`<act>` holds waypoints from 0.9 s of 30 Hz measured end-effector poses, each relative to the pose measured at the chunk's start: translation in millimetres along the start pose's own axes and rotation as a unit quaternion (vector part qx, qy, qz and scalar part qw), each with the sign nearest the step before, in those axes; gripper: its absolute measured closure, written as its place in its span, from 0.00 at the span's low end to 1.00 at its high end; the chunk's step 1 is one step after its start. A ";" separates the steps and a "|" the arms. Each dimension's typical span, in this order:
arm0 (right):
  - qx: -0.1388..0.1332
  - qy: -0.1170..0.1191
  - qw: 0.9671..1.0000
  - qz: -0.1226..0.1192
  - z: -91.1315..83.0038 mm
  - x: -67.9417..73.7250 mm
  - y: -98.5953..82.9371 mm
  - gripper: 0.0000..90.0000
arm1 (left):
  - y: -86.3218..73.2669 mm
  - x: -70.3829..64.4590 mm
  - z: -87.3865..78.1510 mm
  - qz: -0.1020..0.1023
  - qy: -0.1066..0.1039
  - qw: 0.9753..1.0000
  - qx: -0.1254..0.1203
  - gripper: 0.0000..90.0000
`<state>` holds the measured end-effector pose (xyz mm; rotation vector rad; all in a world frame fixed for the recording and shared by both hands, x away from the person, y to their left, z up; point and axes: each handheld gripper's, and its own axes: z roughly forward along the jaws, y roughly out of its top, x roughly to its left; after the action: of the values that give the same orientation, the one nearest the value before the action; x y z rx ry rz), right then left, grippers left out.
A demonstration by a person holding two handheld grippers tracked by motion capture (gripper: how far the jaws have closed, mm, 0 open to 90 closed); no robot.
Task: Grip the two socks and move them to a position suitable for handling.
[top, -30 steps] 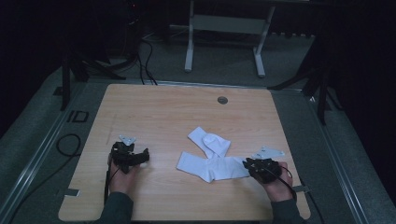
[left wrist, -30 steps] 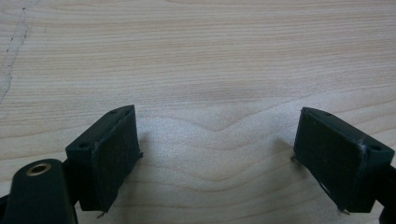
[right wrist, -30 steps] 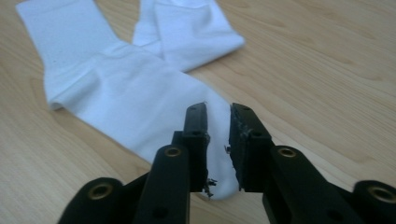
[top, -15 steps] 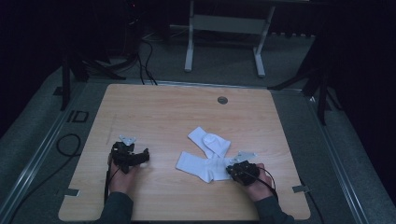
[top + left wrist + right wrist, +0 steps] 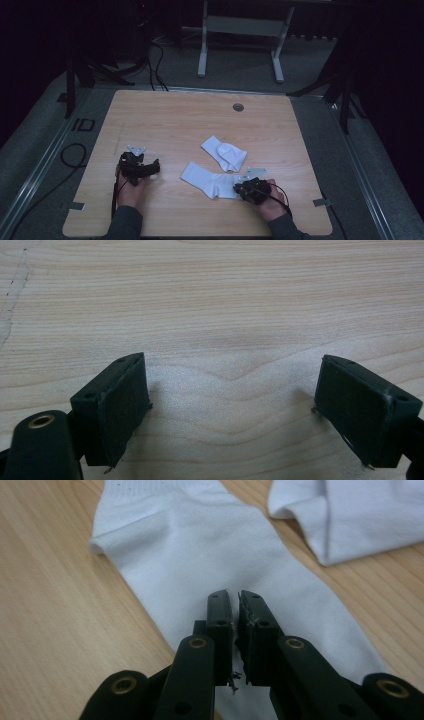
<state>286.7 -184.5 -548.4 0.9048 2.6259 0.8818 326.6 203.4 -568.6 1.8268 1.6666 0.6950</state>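
Observation:
A white sock (image 5: 207, 179) lies flat near the table's front, its cuff toward the left. A second white sock (image 5: 225, 152), folded over, rests just behind it. My right gripper (image 5: 240, 189) sits at the flat sock's right end. In the right gripper view its jaws are shut (image 5: 235, 599) and hover low over the middle of that sock (image 5: 200, 545), with no cloth visibly pinched between them; the folded sock (image 5: 350, 515) is at the upper right. My left gripper (image 5: 150, 169) rests on bare wood to the left, its jaws open (image 5: 232, 395) with nothing between them.
The wooden table (image 5: 170, 120) has a round grommet (image 5: 238, 107) near its far edge. A cable (image 5: 70, 152) loops on the floor to the left, and a white stand (image 5: 240, 30) is behind the table.
My right gripper has moved left from near the table's right edge onto the flat sock's right end. The left gripper has stayed put.

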 end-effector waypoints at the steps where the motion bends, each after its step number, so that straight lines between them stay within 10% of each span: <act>1: 0.000 0.003 1.000 -0.002 0.5 1.0 0.7 0.92 | 0.0 0.0 0.0 0.000 0.000 1.000 0.000 0.15; 11: -0.001 0.018 1.000 -0.016 4.8 7.4 13.9 0.89 | 0.0 0.0 0.0 0.000 0.000 1.000 0.000 0.15; 27: -0.026 -0.050 0.998 0.000 18.9 -37.7 78.4 0.84 | 0.0 -0.1 0.0 -0.001 0.000 1.000 0.000 0.15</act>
<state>361.6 -149.7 -515.0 0.9108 2.5070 0.8760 326.6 203.4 -568.6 1.8252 1.6670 0.6947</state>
